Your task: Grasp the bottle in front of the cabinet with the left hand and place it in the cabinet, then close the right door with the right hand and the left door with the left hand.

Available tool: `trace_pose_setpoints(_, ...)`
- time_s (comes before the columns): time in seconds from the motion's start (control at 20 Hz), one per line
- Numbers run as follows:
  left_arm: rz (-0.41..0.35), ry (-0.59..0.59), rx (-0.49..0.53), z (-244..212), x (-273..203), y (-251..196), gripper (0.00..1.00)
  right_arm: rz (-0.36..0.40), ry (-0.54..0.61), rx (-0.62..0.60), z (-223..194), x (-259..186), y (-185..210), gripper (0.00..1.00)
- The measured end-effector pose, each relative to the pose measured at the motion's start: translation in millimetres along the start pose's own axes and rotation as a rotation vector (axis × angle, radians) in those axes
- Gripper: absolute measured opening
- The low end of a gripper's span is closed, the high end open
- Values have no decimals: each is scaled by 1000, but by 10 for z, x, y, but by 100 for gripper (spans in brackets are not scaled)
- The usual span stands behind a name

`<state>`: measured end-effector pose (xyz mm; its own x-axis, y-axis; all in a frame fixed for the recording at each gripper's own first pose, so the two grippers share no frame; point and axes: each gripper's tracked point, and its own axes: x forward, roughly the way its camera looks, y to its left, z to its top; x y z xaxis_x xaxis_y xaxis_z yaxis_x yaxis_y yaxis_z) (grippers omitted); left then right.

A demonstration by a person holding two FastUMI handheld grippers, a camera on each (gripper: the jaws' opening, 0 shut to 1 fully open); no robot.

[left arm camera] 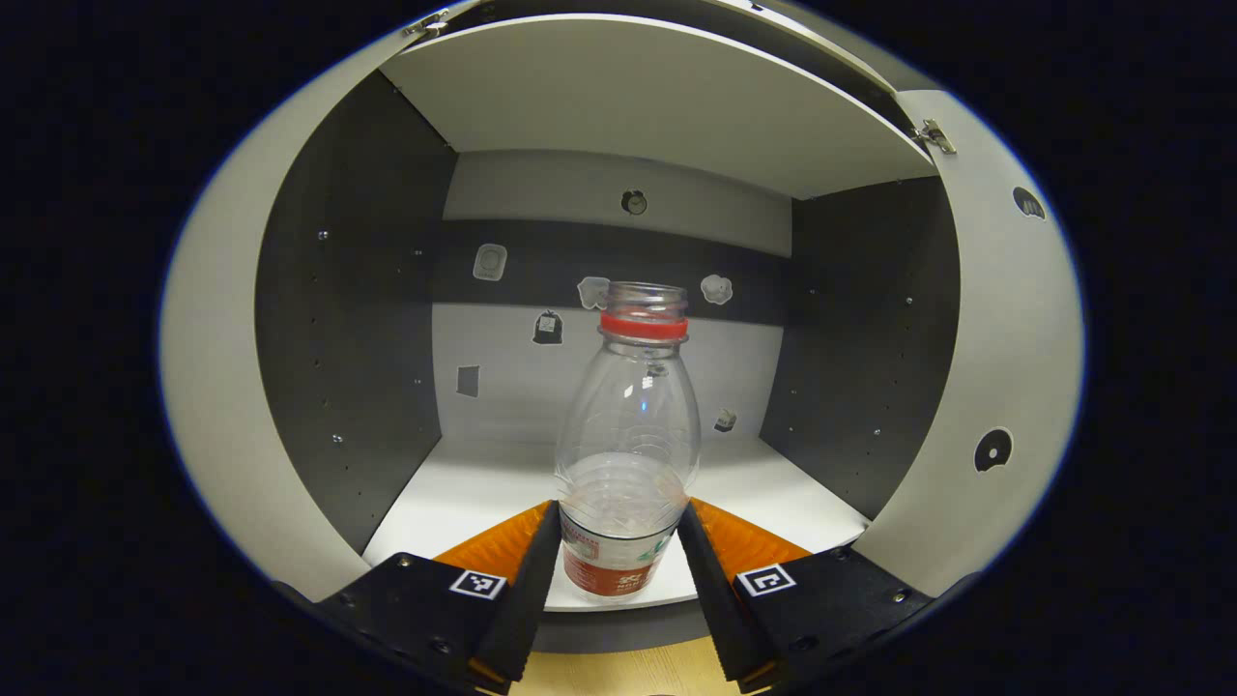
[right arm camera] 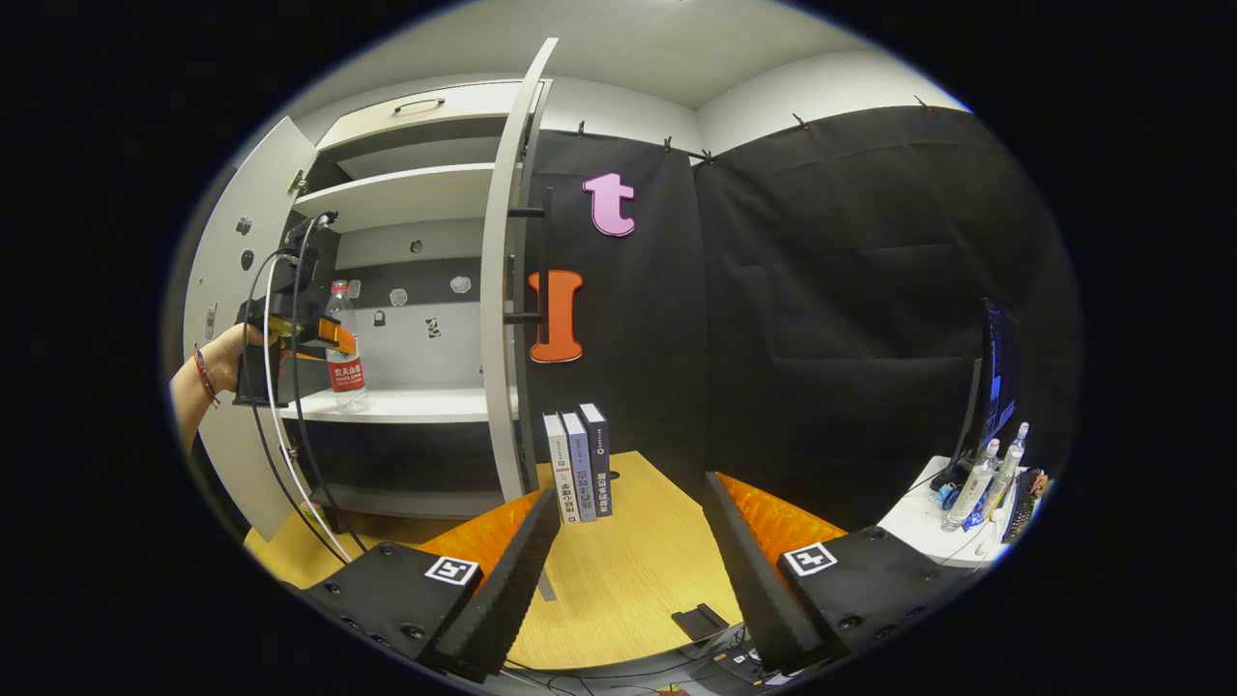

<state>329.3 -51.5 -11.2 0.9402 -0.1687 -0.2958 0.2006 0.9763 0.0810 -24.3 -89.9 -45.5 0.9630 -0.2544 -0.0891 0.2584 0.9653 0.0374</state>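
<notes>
A clear bottle with a red neck ring and a red label stands upright between the fingers of my left gripper, which is shut on its lower body. It is just over the front edge of the cabinet's white shelf. In the right gripper view, a hand holds the left gripper with the bottle at the shelf; I cannot tell whether its base touches. Both doors stand open: the left door and the right door, seen edge-on. My right gripper is open over the table, holding nothing.
An upper shelf spans the cabinet above the bottle. Three books stand on the wooden table beside the right door. A monitor and spray bottles sit on a side table far right. Cables trail from the left gripper.
</notes>
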Motion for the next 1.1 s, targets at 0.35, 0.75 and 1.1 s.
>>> trace_pose_setpoints(0.35,29,21,37,1,185,5,74,-3,17,-1,-40,130,17,98)
trace_pose_setpoints(0.75,34,-4,5,3,165,65,88,-6,15,6,-34,168,68,98)
trace_pose_setpoints(1.1,55,-71,-3,157,-182,110,95,-5,0,6,36,188,98,98)
